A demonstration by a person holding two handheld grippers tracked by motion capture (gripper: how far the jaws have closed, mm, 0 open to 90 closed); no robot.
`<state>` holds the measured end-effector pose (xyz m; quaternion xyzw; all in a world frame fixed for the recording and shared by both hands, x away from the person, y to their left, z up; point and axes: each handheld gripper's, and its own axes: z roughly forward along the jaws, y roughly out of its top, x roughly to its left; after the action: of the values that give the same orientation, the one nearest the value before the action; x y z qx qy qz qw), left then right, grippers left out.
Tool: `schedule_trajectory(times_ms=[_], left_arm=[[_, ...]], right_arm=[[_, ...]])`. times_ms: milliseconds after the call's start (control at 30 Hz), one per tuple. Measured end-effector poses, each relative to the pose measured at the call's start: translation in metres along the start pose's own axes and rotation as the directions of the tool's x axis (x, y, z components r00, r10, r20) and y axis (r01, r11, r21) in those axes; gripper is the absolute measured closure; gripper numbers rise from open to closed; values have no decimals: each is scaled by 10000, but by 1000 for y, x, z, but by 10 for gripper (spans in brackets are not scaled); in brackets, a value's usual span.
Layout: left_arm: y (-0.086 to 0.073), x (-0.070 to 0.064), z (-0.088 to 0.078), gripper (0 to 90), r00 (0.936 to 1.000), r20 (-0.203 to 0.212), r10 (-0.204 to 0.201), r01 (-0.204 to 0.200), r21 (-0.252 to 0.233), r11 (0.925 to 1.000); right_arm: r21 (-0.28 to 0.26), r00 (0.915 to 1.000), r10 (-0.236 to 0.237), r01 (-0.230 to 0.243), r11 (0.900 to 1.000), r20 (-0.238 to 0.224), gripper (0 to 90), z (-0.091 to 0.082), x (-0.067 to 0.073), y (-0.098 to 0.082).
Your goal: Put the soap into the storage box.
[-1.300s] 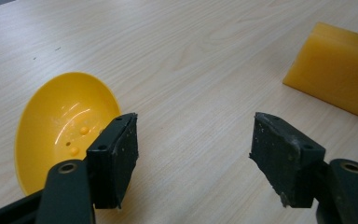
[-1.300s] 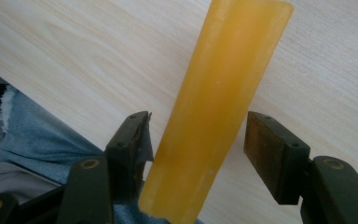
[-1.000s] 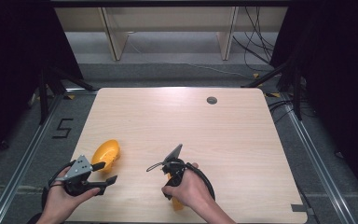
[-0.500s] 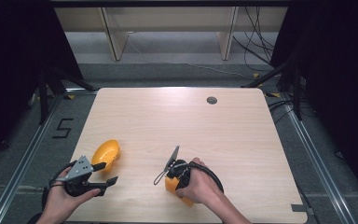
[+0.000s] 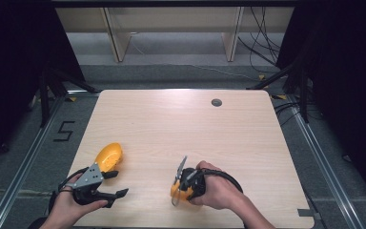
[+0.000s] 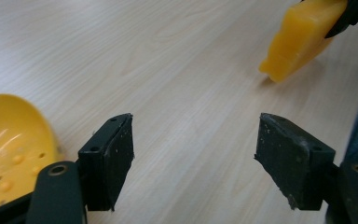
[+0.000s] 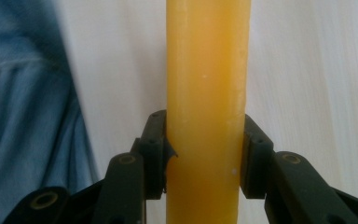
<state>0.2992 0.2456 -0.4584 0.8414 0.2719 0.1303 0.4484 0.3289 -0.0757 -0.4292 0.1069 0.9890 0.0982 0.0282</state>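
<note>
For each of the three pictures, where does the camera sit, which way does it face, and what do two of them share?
High view: above the person's side, facing forward and down on the wooden table; both hands, left gripper and right gripper show.
Left gripper view: rides the left gripper, looking low across the table between open jaws; yellow bowl beside it.
Right gripper view: rides the right gripper, jaws shut on a yellow block.
Shared: the left and right gripper views both show the yellow block.
</note>
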Motion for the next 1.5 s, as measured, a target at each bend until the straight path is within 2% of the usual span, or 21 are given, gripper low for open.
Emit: schedule_trajectory(times_ms=[67,133,167,233,300,533,600,633,767,800,833,867,900,967,1133,1233,1333,1367,1400,1433,1500], left_arm=[[1,-3,3,272,9997,249,-7,6,61,10000],[2,-7,6,271,9988,449,180,-185,109,9998],[2,-9,8,271,9985,533,98,-99,23,9999],[5,-14,12,264,9958,905,148,-144,-51,9999],[9,-19,14,243,9908,1310,337,-337,-23,9994],[27,-35,33,190,9635,2305,1360,-1359,-165,9906],[33,-39,38,188,9506,2586,1716,-1745,-121,9846],[37,-43,43,184,9420,2766,1903,-1952,-98,9807],[49,-52,57,176,9054,3229,2758,-2847,-204,9584],[51,-54,60,181,9026,3216,2861,-2915,-322,9560],[53,-54,61,198,8946,3243,3076,-3151,-303,9486],[53,-55,63,220,8951,3229,3076,-3133,-354,9490],[55,-55,65,236,8869,3317,3214,-3314,-279,9431],[55,-56,68,278,8842,3355,3250,-3330,-352,9423],[56,-58,74,333,8624,3812,3332,-3459,-370,9376],[56,-59,76,393,8615,3806,3360,-3395,-600,9387],[56,-57,77,436,8505,4041,3366,-3435,-579,9374],[55,-58,79,453,8513,4112,3260,-3281,-679,9422],[55,-58,80,458,8457,4171,3328,-3351,-702,9396],[54,-58,81,461,8475,4148,3312,-3344,-674,9400],[54,-58,82,479,8383,4261,3401,-3447,-690,9362]], right_arm=[[-624,9987,-343,318,9975,-386,618,-5,5,-1],[-1024,9976,-353,290,9943,-603,618,-12,11,-1],[-860,9959,-471,404,9955,-776,618,-14,13,0],[-980,9949,-849,792,9920,-548,618,-15,13,0],[-801,9954,-718,667,9945,-628,618,-16,13,-1],[-904,9886,-1333,1268,9878,-697,617,-19,12,-2],[-1021,9887,-1150,1051,9892,-966,618,-22,15,0],[-1236,9862,-1391,1275,9841,-898,618,-22,14,1],[-1212,9862,-1303,1176,9856,-1026,618,-28,15,4],[-1210,9862,-1316,1192,9855,-1003,618,-29,16,5],[-1299,9838,-1523,1395,9817,-943,618,-29,14,5],[-1562,9762,-1964,1807,9711,-915,618,-27,12,7],[-1613,9736,-2095,1933,9678,-902,618,-27,12,7],[-1546,9774,-1908,1754,9723,-907,618,-28,13,7],[-1526,9763,-1917,1752,9726,-1005,618,-27,14,9],[-1612,9749,-1950,1764,9710,-1079,618,-27,14,10],[-1629,9728,-2049,1860,9690,-1083,618,-27,14,13],[-1609,9726,-2052,1865,9692,-1088,618,-27,14,13],[-1645,9724,-2057,1862,9686,-1105,618,-26,14,14],[-1606,9733,-1983,1786,9707,-1160,618,-27,15,14],[-1648,9720,-2065,1868,9685,-1118,618,-26,14,15]])
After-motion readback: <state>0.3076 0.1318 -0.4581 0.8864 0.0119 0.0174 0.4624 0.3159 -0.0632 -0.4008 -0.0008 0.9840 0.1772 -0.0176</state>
